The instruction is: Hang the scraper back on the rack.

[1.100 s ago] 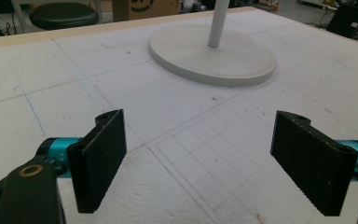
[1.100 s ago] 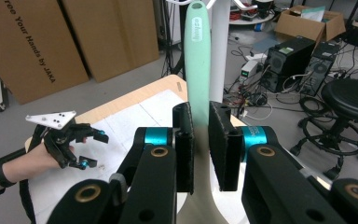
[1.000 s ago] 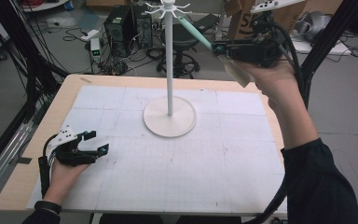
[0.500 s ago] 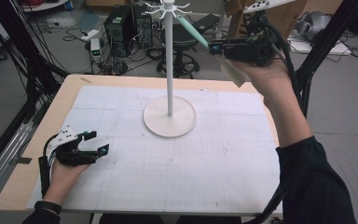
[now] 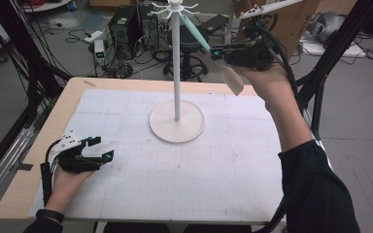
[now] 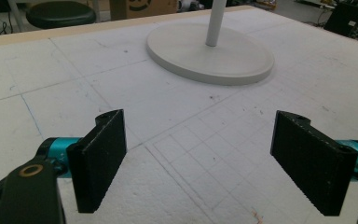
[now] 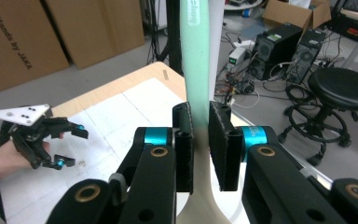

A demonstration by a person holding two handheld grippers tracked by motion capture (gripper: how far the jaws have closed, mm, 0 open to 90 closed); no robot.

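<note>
R gripper [image 5: 217, 52] was clamped on the spatula [image 5: 213, 53] – jaws nearly shut on its mint handle, cream blade hanging below, raised at far right beside the rack [image 5: 177, 63] pole, handle tip up near the hooks. L gripper [image 5: 104, 149] rested on the mat [image 5: 184, 174] near left – jaws wide, w/ nothing between.

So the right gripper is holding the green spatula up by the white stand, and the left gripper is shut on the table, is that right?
Not quite. The left gripper is open: in the left gripper view its jaws stand wide apart over the bare mat, with nothing between them. The rest holds: the right gripper is shut on the green spatula, up by the white stand.
</note>
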